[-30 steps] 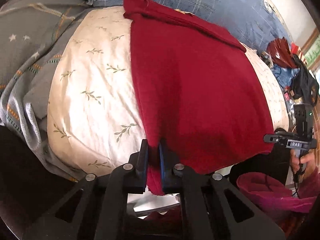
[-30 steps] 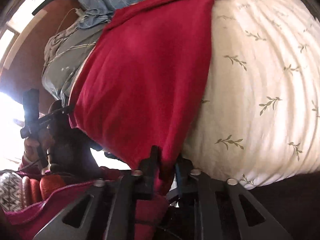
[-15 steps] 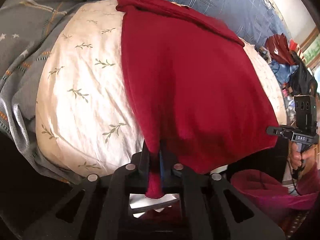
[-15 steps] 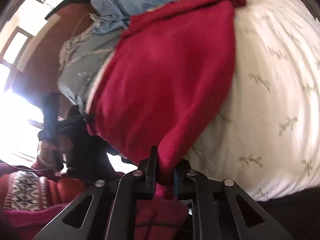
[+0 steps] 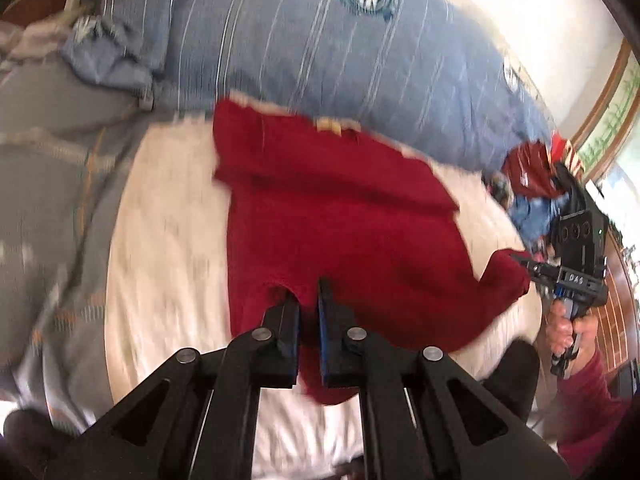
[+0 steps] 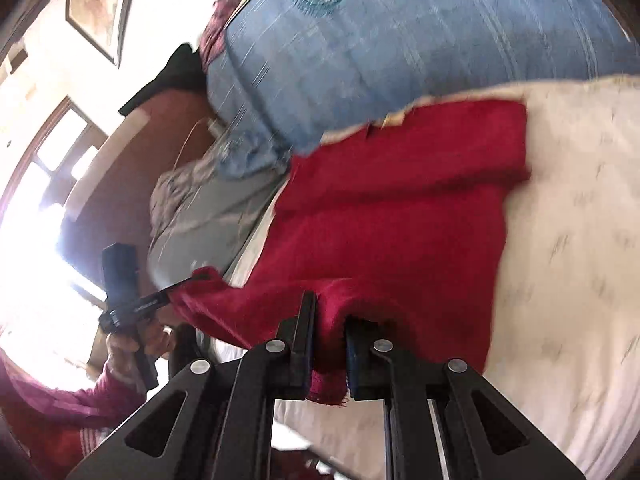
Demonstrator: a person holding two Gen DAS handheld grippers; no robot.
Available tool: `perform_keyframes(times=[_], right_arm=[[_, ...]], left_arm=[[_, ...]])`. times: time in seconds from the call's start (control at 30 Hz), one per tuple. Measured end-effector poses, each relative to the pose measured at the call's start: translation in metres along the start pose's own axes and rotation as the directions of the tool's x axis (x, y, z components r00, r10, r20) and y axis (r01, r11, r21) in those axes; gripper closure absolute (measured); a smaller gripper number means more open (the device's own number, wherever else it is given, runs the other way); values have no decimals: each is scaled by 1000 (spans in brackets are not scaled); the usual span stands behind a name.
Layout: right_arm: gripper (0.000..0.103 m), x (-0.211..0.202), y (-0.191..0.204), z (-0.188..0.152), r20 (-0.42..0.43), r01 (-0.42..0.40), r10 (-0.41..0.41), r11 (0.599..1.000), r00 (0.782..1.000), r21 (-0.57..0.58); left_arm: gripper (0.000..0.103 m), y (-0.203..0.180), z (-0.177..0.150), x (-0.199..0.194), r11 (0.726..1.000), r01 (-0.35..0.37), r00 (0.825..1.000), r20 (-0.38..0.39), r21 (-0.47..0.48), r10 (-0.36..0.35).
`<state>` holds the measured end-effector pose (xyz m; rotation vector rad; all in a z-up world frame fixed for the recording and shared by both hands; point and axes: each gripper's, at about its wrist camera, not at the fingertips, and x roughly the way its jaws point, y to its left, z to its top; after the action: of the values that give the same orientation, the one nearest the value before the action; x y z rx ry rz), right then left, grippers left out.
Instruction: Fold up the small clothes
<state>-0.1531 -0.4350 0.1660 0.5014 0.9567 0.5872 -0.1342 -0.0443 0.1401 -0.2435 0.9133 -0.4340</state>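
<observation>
Left wrist view: both grippers pinch the near hem of a red garment (image 5: 340, 216) on the bed.

Left gripper (image 5: 307, 304) clamped on the hem's left corner; right gripper (image 6: 330, 312) clamped on the other corner. Garment lies on the white leaf-print sheet (image 5: 168, 240), far edge against the blue striped pillow (image 5: 304, 48). Frames blurred.

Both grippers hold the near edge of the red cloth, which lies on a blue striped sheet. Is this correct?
Not quite. The red cloth lies on a white sheet, as the left wrist view shows; the blue striped bedding is behind it. Both the left gripper and right gripper do hold its near edge.
</observation>
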Motion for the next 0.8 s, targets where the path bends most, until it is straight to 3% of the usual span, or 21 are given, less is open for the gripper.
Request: perform_keyframes(times=[0.17,0.33,0.6,0.8], right_arm=[[92,12,-10,47,59,58,-57,998,997,-10],[92,29,-30,95,101,121,-123,992,987,23],[92,69,-66,151,77,182,-188,980,979,86],[91,108,-100,177,47,216,-224,966,973,140]], left_arm=[[98,1,55,23,999,-28,997,78,16,27],[98,8,96,60,997,-69,994,88,19,67],[98,27,149,121,990,-141,988,57,5,141],[98,45,162,163,983,-184,983,-5,-19,184]])
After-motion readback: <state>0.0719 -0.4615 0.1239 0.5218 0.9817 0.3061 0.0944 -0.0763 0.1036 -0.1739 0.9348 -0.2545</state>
